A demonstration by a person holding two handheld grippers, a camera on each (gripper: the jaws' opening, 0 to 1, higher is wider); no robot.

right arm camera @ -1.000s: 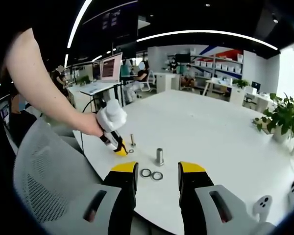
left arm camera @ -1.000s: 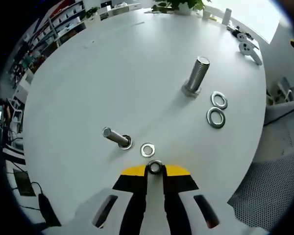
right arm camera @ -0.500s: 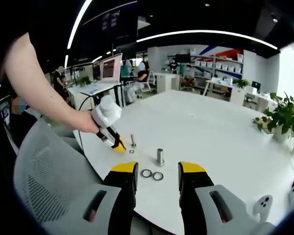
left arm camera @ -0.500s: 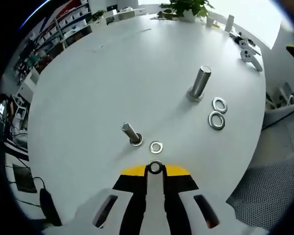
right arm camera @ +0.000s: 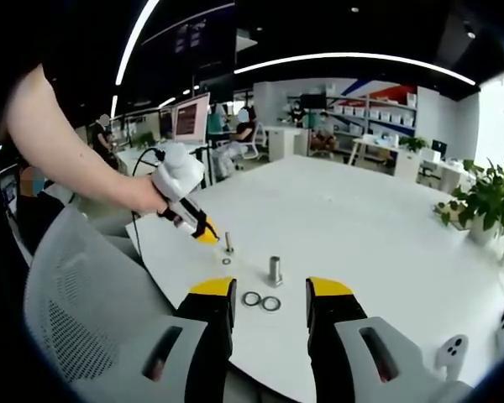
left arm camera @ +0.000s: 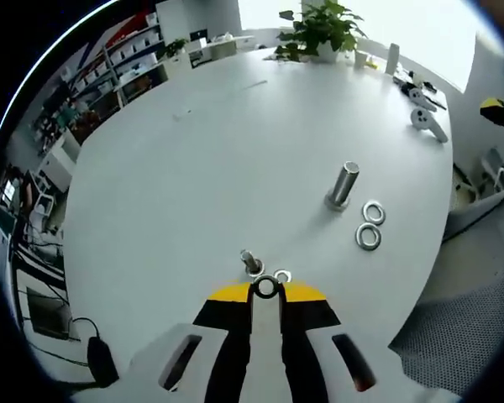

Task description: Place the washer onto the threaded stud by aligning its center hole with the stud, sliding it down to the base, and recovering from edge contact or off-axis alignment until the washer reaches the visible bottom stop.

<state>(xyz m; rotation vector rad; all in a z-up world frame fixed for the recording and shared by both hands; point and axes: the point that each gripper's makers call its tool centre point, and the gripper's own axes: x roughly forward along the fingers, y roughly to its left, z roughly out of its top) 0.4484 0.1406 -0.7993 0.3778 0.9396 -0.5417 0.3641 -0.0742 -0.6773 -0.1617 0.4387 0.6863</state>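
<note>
Where the white round table [left arm camera: 193, 159] spreads under us, our right gripper [right arm camera: 269, 294] hangs released, while our left gripper [left arm camera: 265, 290] grips a washer [left arm camera: 265, 288] held just above the small threaded stud [left arm camera: 250, 261].

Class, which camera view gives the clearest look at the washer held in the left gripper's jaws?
The left gripper view: the washer sits close up, pinched at the tips of the left gripper, its hole visible. In the right gripper view the left gripper is small and distant, and the washer cannot be made out.
</note>
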